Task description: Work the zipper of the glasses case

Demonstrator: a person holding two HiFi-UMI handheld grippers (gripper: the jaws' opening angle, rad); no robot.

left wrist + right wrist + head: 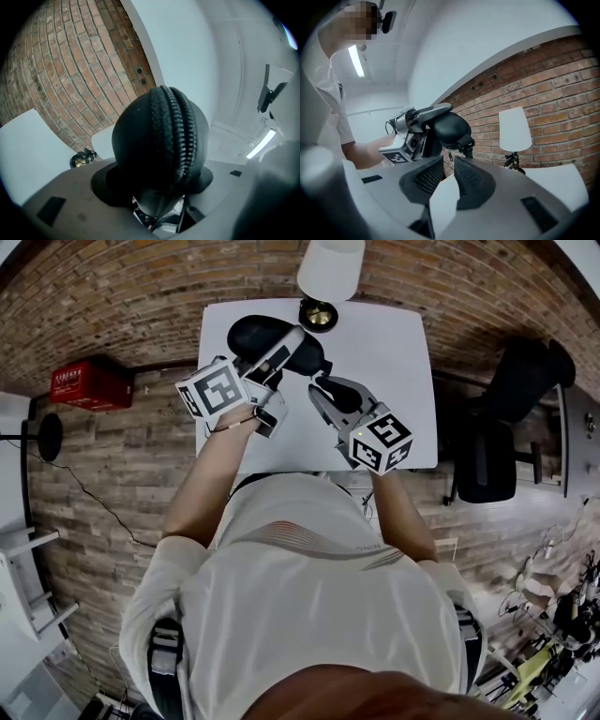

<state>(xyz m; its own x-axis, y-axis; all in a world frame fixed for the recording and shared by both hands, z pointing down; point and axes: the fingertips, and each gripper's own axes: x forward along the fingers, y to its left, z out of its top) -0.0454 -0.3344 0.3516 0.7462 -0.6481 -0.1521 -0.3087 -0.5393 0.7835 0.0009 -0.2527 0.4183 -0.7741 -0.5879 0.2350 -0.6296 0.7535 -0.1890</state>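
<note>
A black oval glasses case [267, 338] is held above the white table [398, 381]. My left gripper [279, 351] is shut on it from the left. In the left gripper view the case [159, 136] fills the middle, its closed zipper [180, 136] running up over the top. My right gripper [319, 388] sits just right of the case's near end. In the right gripper view its pads [429, 176] stand a narrow gap apart with nothing between them. The small zipper pull [450, 156] dangles from the case [449, 127] just beyond the right gripper [447, 165].
A white-shaded lamp [330, 268] with a dark, brassy base [319, 315] stands at the table's far edge, close behind the case. A red box [91, 383] lies on the floor at the left. A black chair [506, 427] stands to the right of the table.
</note>
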